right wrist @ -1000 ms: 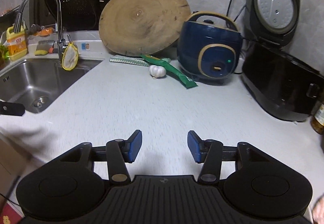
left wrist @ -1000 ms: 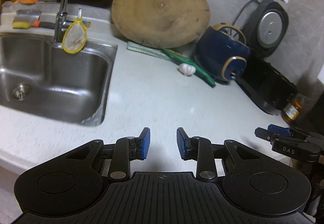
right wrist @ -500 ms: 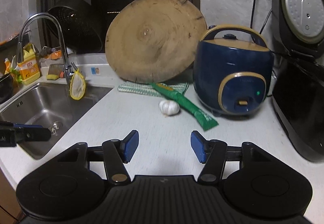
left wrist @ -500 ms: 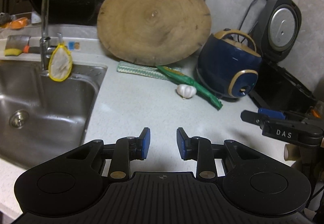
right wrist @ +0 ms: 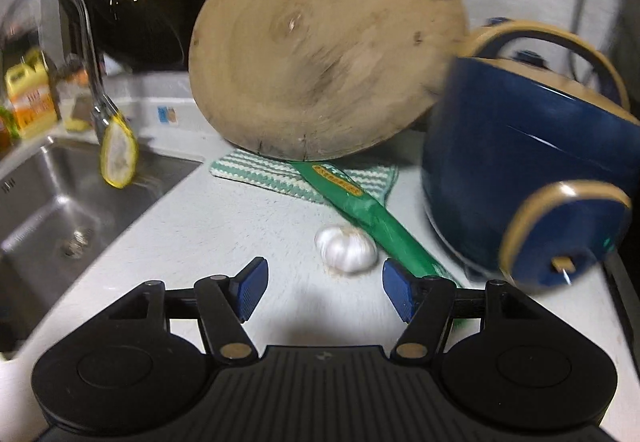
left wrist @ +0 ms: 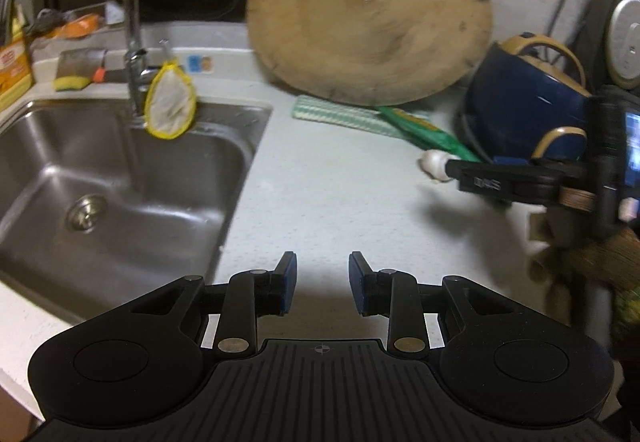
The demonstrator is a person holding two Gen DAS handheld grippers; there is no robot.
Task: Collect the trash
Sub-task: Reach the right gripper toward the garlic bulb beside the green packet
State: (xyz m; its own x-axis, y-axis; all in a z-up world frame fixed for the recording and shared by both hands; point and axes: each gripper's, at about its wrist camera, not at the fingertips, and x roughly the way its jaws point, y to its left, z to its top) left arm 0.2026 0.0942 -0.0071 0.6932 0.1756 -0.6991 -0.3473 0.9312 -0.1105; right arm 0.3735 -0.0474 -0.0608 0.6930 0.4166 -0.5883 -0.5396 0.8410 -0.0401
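Each black plastic gripper, left (left wrist: pixel 319 284) and right (right wrist: pixel 323 289), has ribbed blue-padded fingers (right wrist: pixel 251 289), brass-coloured pivot screws and a ridged body.

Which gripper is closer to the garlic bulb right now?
Right. The right gripper is open with the garlic bulb just ahead of its fingers. The left gripper, also open, is back near the sink.

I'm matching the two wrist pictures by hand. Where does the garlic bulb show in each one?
Left wrist: garlic bulb at mid right, partly hidden behind the right claw reaching in.
Right wrist: garlic bulb below centre, just ahead of the open right claw, touching the green packet.
Shared landmark: round wooden board behind it.
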